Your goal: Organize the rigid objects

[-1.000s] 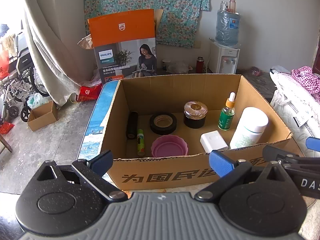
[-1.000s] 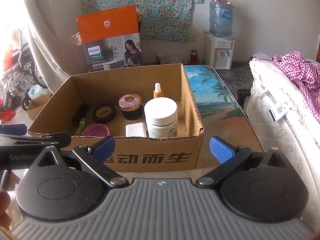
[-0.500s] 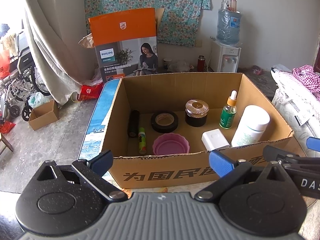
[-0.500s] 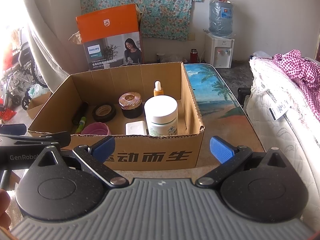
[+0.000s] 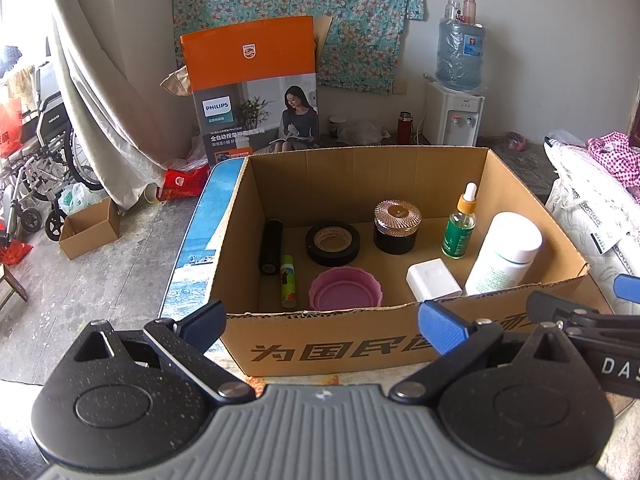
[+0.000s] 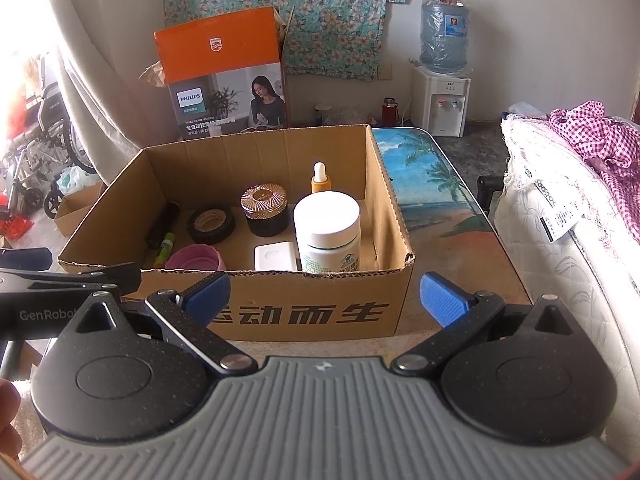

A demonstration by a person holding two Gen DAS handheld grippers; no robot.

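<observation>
Left gripper: the left gripper (image 5: 322,322) has its blue pads spread wide and holds nothing. It hangs just in front of the near wall of the box.

Right gripper: the right gripper (image 6: 323,294) is spread wide too, and it is empty. It sits beside the left one, on the near side of the box.

Where the things are: all lie inside the open brown cardboard box (image 5: 332,354), ahead of and below both grippers.

Left side: a black tube (image 5: 270,246) and a thin green and yellow tube (image 5: 288,280) lie flat, long way pointing from near to far. The left gripper looks nearer to them.

Middle: a black roll of tape (image 5: 333,243), a round pink bowl (image 5: 345,290) and a dark jar with a shiny gold lid (image 5: 397,226).

Right side: a big white bottle (image 6: 327,234), a small white flat box (image 6: 276,256) and a green dropper bottle (image 5: 459,228). The right gripper looks nearer to these.

Next move: I think a gripper must go up over the near wall, then down.

Hard to see: the near wall hides the bottoms of the pink bowl and the white bottle. From the right camera the white bottle hides most of the dropper bottle. The words on the labels are too small to read.
</observation>
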